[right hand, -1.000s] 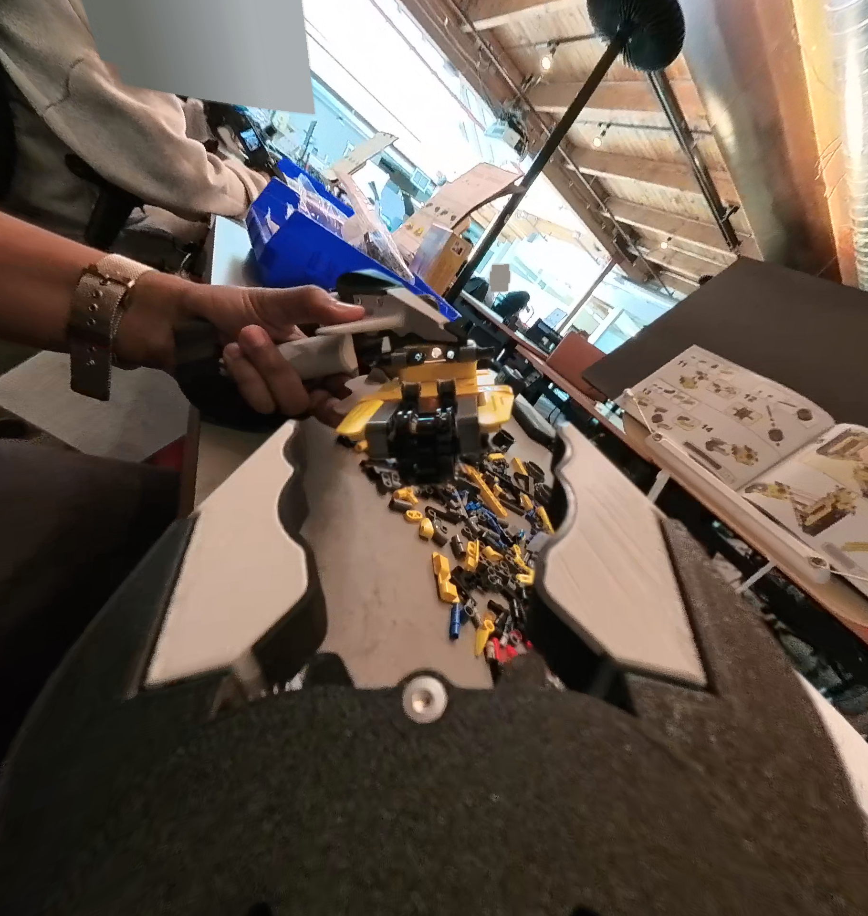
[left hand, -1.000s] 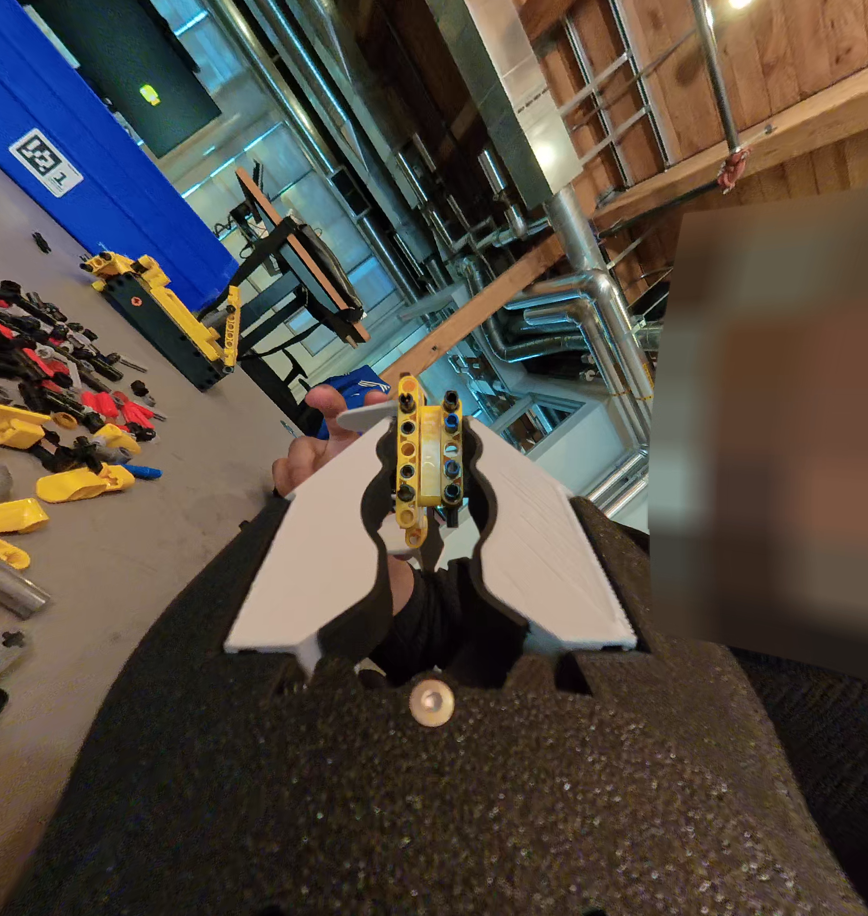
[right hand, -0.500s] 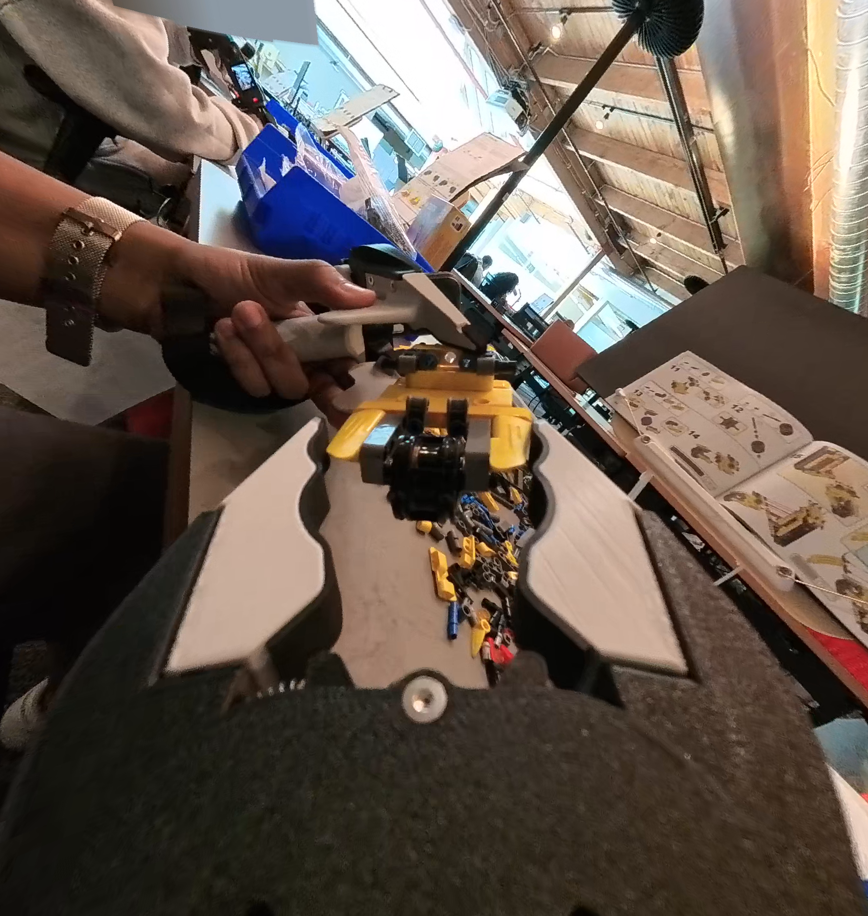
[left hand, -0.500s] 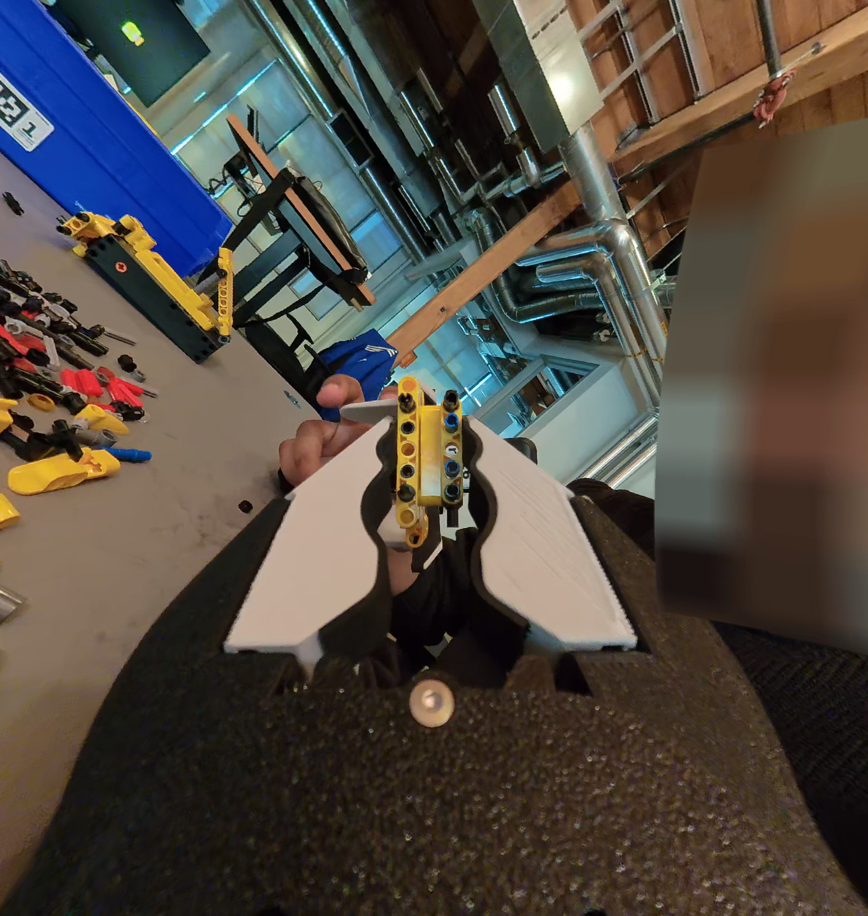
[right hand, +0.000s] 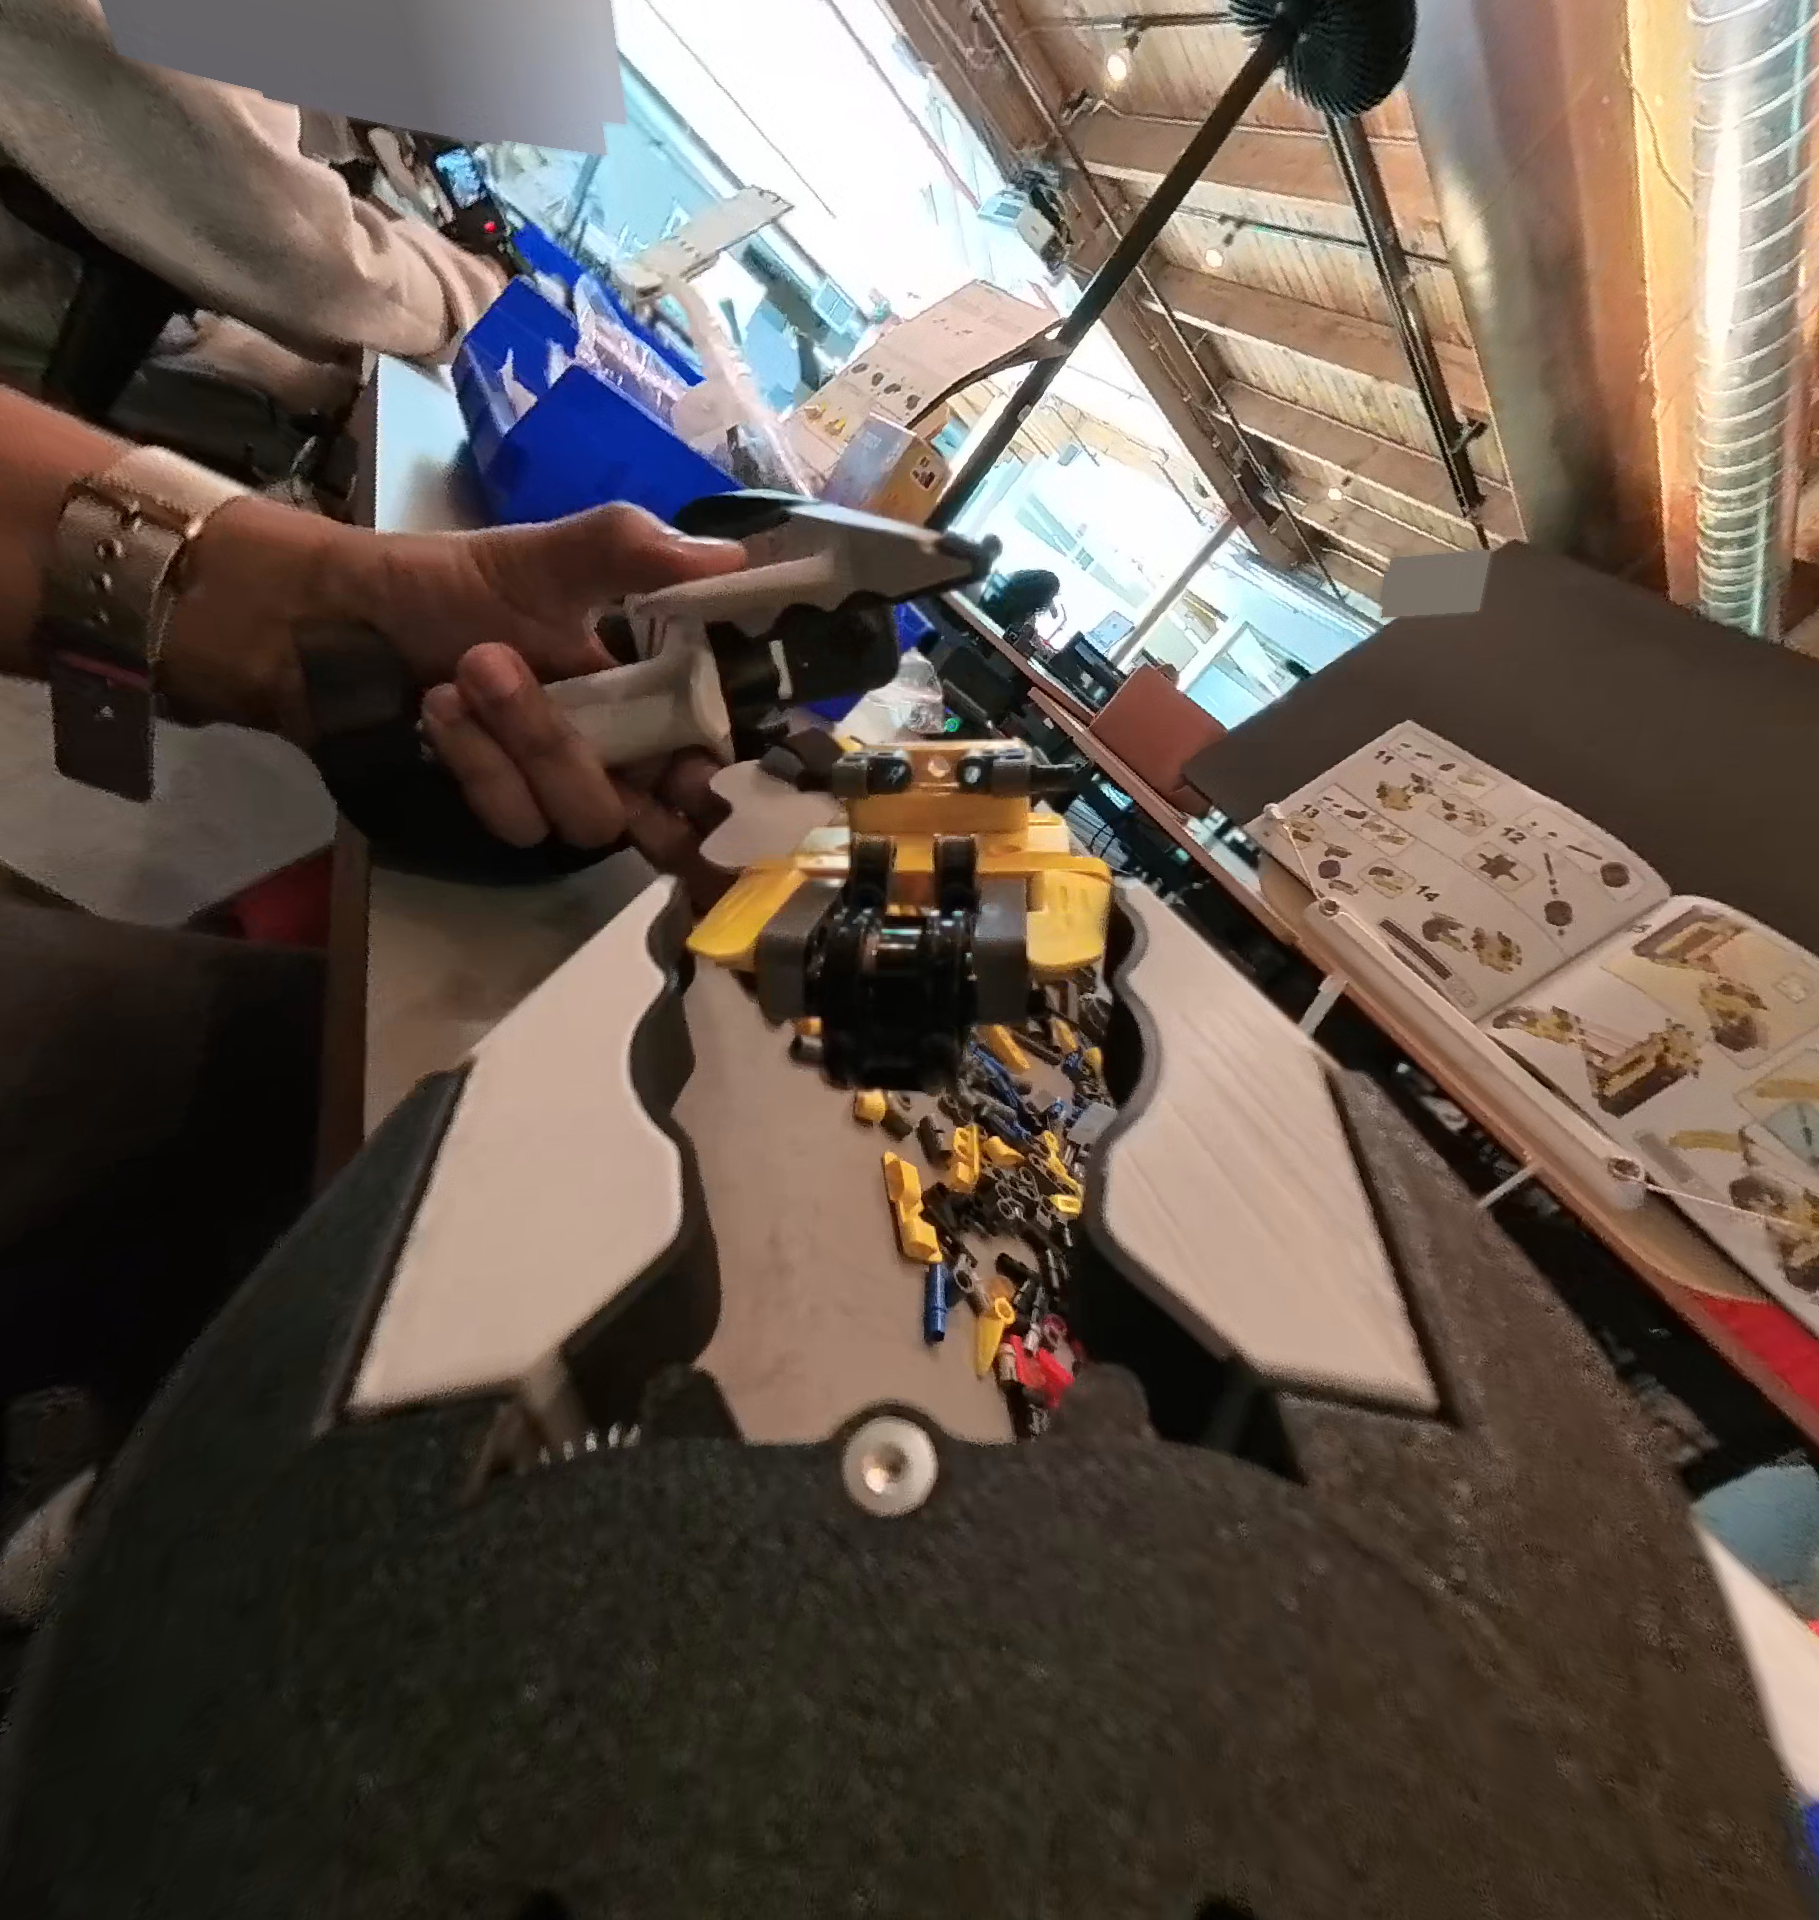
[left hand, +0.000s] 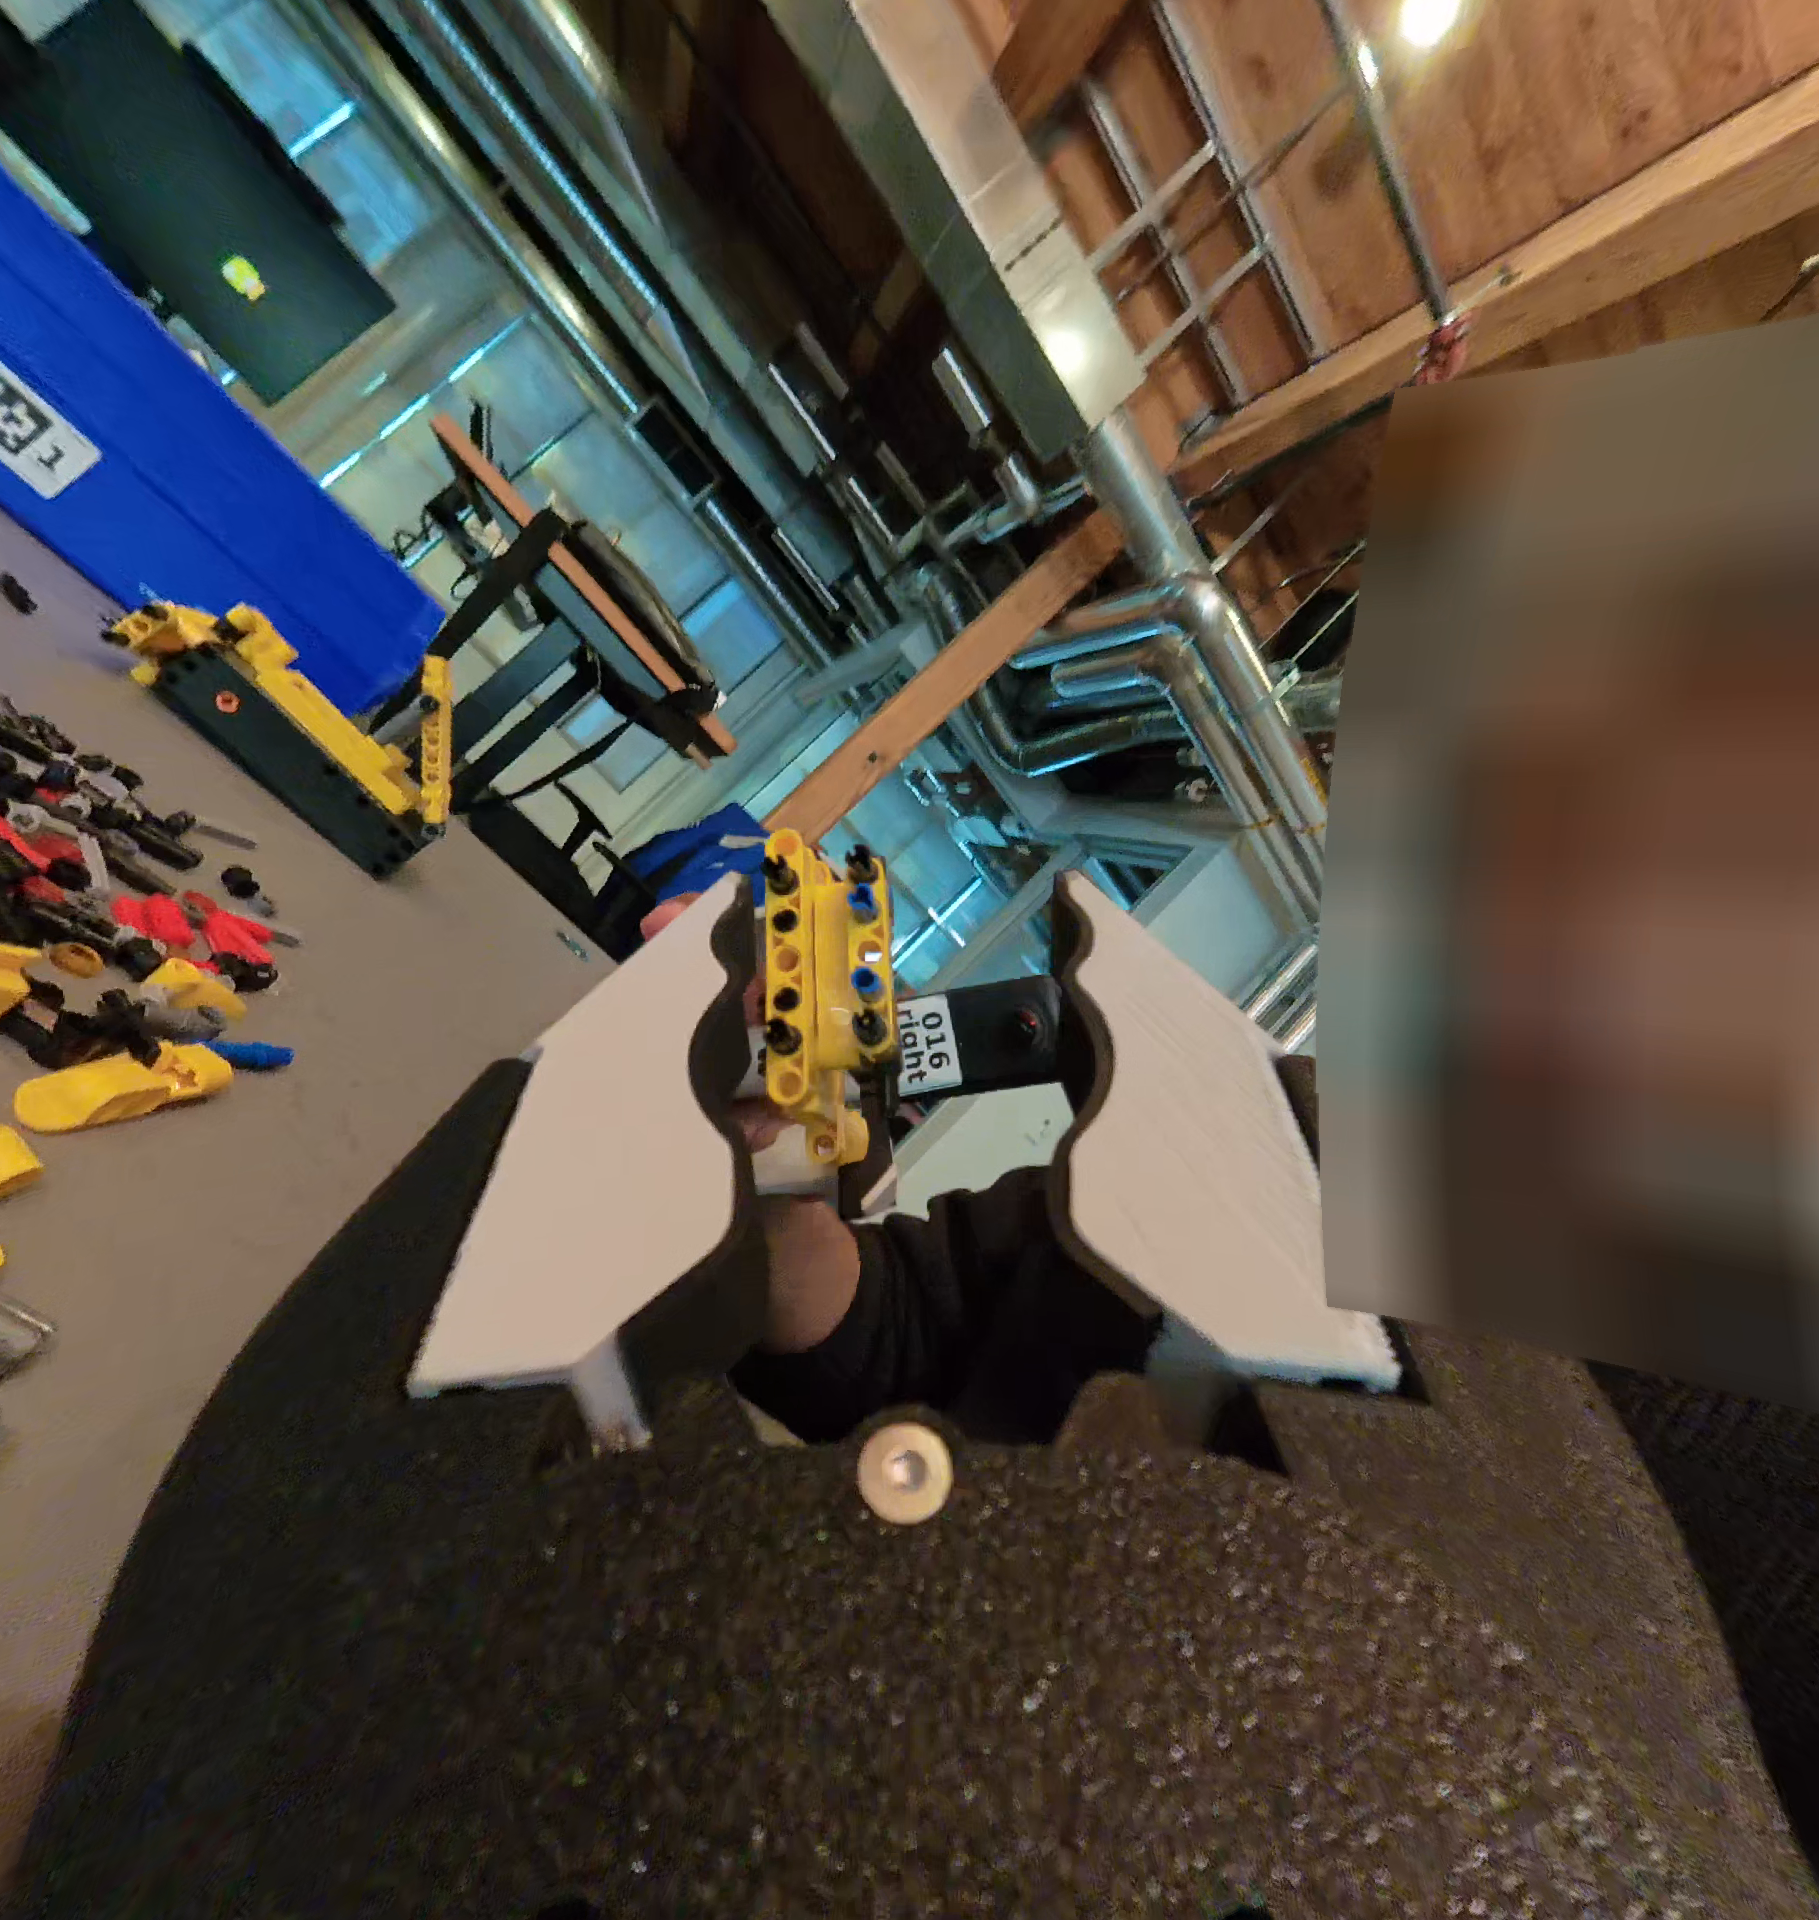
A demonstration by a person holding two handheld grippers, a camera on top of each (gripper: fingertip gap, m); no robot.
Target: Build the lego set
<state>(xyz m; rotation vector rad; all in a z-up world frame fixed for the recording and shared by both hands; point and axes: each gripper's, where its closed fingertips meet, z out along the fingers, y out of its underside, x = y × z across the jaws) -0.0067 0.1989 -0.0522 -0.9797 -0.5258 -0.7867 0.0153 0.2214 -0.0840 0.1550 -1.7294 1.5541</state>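
Observation:
A yellow and black toy-brick assembly (right hand: 915, 883) hangs in the air between my two grippers. My right gripper (right hand: 900, 904) is shut on it, with its wide yellow part spanning the fingers. In the left wrist view the assembly (left hand: 822, 987) shows edge-on, with black and blue pins. My left gripper (left hand: 900, 904) is open around it; the assembly is close to the left finger, and I cannot tell whether they touch. The left gripper also shows in the right wrist view (right hand: 843, 582), held by a hand with a wristwatch, just behind the assembly. The right gripper's camera body (left hand: 988, 1029) faces me.
Loose yellow, black and red pieces (left hand: 105, 935) lie on the grey table (left hand: 313, 1143), with a black and yellow build (left hand: 292, 727) before a blue bin (left hand: 157, 468). A pile of small pieces (right hand: 988, 1174) lies below; an open instruction booklet (right hand: 1507, 935) lies right. Another person's sleeve (right hand: 209, 208) shows top left. The grippers' ends are close to 5 centimetres from one another.
My left gripper was shut on the assembly and has opened. My right gripper has moved in around the assembly and narrowed onto it.

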